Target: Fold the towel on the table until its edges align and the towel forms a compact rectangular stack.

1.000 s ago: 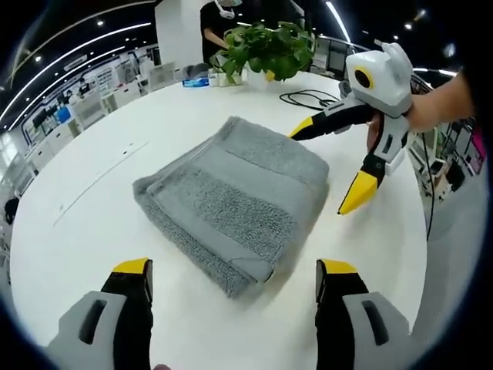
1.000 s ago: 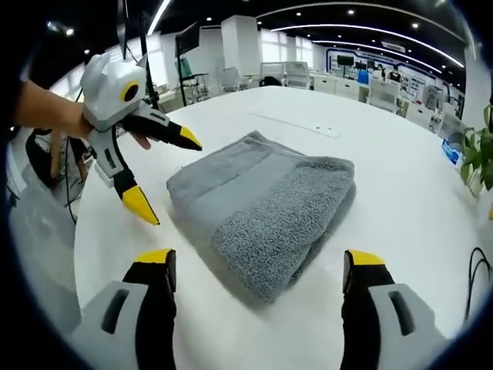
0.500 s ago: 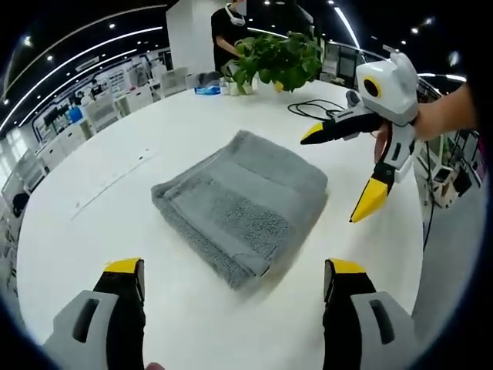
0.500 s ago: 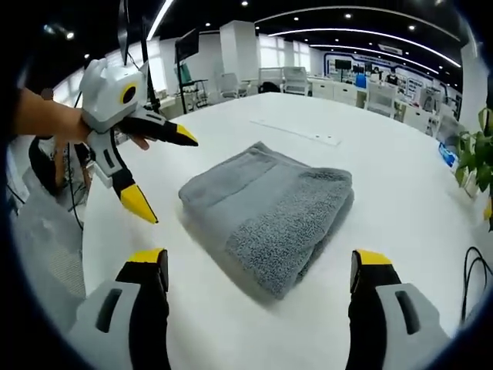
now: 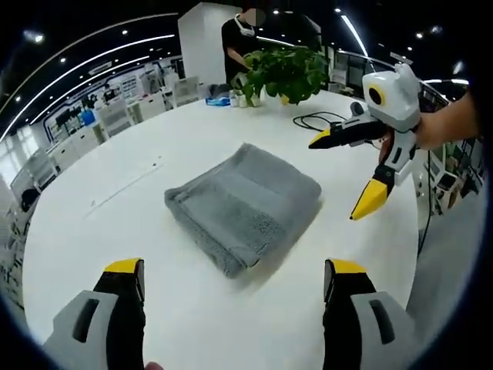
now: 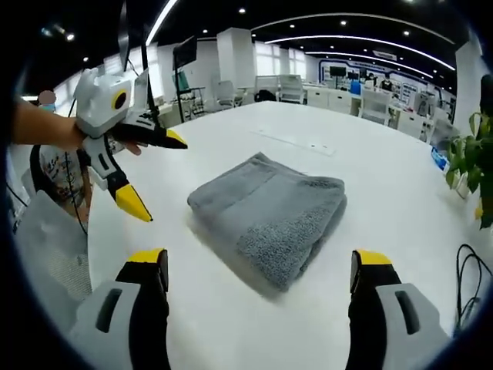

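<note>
Left gripper view: the left gripper (image 5: 233,279) is seen with both yellow-tipped jaws spread wide at the bottom edge, nothing held between them. Bare white table (image 5: 115,223) is seen in the gap. Straight ahead of the jaws, well apart from them, the grey towel (image 5: 243,206) is laid flat on the table, folded into a compact rectangular stack with a woven band across its top layer. Ahead and to the right of the towel, the right gripper (image 5: 350,173) is held above the table by a hand (image 5: 431,131); its jaws are spread wide and empty, clear of the towel. Further out, a black cable (image 5: 323,119) is lying on the table, with a potted plant (image 5: 285,71) beyond it near the far edge. A person in dark clothes (image 5: 245,42) is seen behind the plant.

Right gripper view: the right gripper (image 6: 262,281) is likewise wide open and empty, with bare table (image 6: 231,324) between the jaws. The towel (image 6: 269,212) is ahead of the jaws, slightly offset, untouched, thick folded edge turned towards the camera. To the left, near the towel but apart from it, the left gripper (image 6: 154,173) is held by a hand (image 6: 73,135) above the table edge, jaws wide, nothing gripped. Plant leaves (image 6: 470,169) and a cable (image 6: 466,270) are seen at the far right.
</note>
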{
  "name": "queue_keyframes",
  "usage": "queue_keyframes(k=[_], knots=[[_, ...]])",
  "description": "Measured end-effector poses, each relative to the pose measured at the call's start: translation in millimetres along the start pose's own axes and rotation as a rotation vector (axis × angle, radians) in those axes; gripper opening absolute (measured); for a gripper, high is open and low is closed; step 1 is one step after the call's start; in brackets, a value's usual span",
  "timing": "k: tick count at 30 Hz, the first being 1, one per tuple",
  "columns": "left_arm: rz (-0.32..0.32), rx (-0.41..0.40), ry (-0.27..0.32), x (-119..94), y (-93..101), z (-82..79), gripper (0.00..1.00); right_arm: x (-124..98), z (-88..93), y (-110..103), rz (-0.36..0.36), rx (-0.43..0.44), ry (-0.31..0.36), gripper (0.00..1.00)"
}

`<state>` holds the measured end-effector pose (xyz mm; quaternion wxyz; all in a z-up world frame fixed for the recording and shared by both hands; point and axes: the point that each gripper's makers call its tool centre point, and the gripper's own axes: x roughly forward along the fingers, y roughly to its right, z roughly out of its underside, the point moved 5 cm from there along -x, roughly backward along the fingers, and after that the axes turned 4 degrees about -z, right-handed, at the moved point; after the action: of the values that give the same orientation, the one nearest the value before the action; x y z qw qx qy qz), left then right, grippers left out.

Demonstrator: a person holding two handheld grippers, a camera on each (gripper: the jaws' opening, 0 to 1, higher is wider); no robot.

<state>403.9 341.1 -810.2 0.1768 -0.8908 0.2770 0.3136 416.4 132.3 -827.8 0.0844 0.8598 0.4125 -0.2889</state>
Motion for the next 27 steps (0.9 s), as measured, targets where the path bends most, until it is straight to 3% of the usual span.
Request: queue_keyframes(k=[13,27], knots=[[-0.037,-0.006,0.026,-26,12.1,4.5,0.99,-21,3.8,-15,0.031,0.012,0.037,0.99],[-0.095,-0.043,0.052,-56,24.0,22.9,0.99,-40,7.6,-34,0.044,0.013,0.082,0.99]])
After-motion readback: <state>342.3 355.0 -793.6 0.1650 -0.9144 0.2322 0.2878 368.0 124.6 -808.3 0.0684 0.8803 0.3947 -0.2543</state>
